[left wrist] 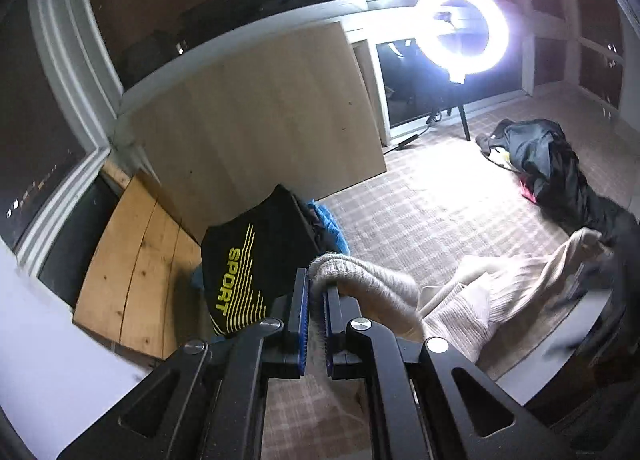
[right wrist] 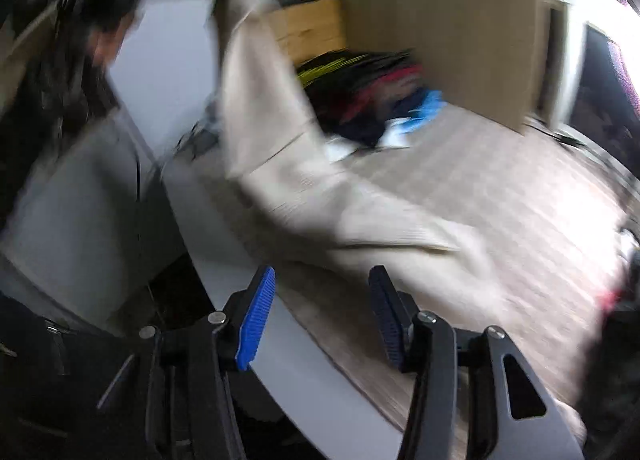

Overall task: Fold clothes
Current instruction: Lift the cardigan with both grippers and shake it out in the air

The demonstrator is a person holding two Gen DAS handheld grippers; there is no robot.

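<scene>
Where our left gripper [left wrist: 316, 292] meets the cloth, its blue-padded jaws stand nearly closed, pinching a rounded fold of the cream ribbed knit sweater [left wrist: 472, 292]. We see the garment's fine vertical ribbing clearly there: the pinched edge bulges over the fingertips like a thick cuff or hem, then the cloth sags away to our right in soft, deep creases, one end lifted toward a dark blurred shape at the frame's edge.

From our right gripper [right wrist: 322, 280], the jaws stand wide apart with nothing between the blue ribbed pads [right wrist: 256, 316]; they hang above the white rounded edge of the table [right wrist: 280, 360]. Just beyond them the same sweater [right wrist: 360, 211] lies spread over the pale plaid cloth covering the surface [right wrist: 540, 195], and one part of it rises steeply up to the left. Motion blur smears this view, so we cannot tell the sweater's outline or which part is raised.

Farther back we find a stack of folded clothes, topped by a black shirt with yellow stripes and the word SPORT [left wrist: 244, 260], with blue fabric [left wrist: 330, 225] showing beside it. Behind the stack leans a light wooden board [left wrist: 260, 111]. Well apart, at the far right, a crumpled black garment [left wrist: 548, 163] lies on the plaid cloth, and beyond it glows a bright white ring light [left wrist: 462, 29].
</scene>
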